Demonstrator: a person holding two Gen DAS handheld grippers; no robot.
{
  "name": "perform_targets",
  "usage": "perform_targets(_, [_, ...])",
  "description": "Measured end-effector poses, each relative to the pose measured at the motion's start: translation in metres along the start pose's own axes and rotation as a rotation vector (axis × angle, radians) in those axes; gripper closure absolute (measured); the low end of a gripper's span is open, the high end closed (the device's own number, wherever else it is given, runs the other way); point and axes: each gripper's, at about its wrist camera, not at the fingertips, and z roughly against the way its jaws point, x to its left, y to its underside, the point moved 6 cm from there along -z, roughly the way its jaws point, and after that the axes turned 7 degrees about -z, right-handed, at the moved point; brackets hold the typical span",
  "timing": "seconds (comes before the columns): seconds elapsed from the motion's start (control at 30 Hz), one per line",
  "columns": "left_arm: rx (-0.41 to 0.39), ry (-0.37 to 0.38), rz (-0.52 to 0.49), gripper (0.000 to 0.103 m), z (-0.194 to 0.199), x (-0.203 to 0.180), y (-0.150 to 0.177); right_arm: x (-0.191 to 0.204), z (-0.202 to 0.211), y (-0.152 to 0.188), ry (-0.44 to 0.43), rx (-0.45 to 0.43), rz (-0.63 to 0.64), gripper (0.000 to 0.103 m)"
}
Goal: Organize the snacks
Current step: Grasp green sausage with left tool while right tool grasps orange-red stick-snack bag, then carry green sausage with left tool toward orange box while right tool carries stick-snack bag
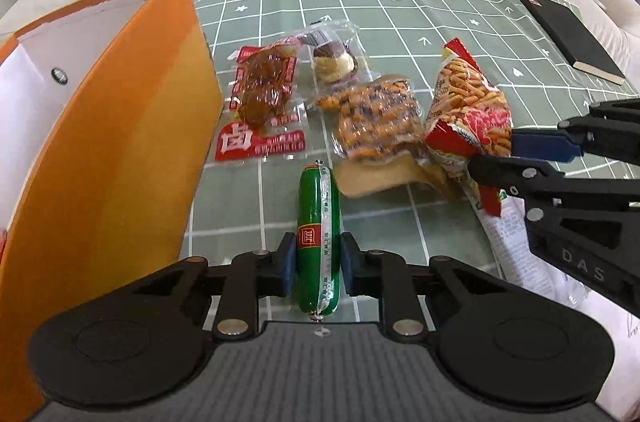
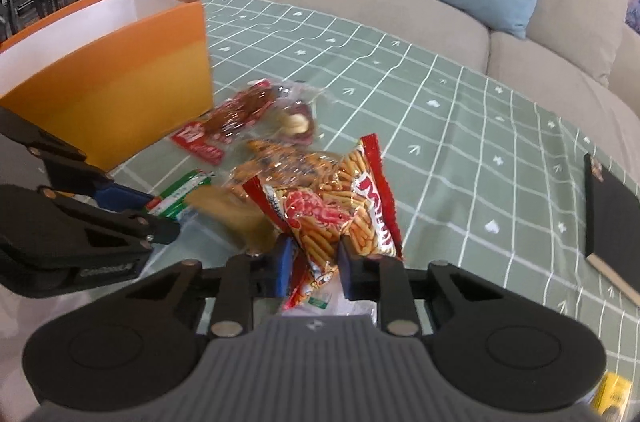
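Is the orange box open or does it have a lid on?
Open. The orange box has no lid on top, and its white inside walls show in both views. Whether any snacks are in it, the pictures cannot tell.

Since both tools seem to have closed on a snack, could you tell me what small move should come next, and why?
Probably lift both tools a little, then carry the snacks toward the orange box. The left tool grips the green sausage and the right tool pinches the red bag of sticks, while the open box stands to the left.
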Motion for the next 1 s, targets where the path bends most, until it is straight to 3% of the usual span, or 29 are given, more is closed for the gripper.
perform_targets(0.1, [-0.012,-0.009,0.007,0.079,0.006,-0.002,0.008,0.005,0.008,0.005,-0.003,0.017,-0.001,0.092])
perform_targets(0.33, [-0.062,-0.015,0.022,0.079,0.031,-0.006,0.023,0.005,0.027,0.011,0.006,0.032,-0.054,0.098])
perform_targets(0.7, [-0.176,0.000,0.068,0.079,0.076,-0.004,0.027,0.019,0.063,0.028,-0.006,0.016,-0.163,0.100])
perform_targets(1.0, [-0.254,0.001,0.074,0.079,0.107,0.001,0.027,0.025,0.091,0.031,-0.016,-0.056,-0.272,0.101])
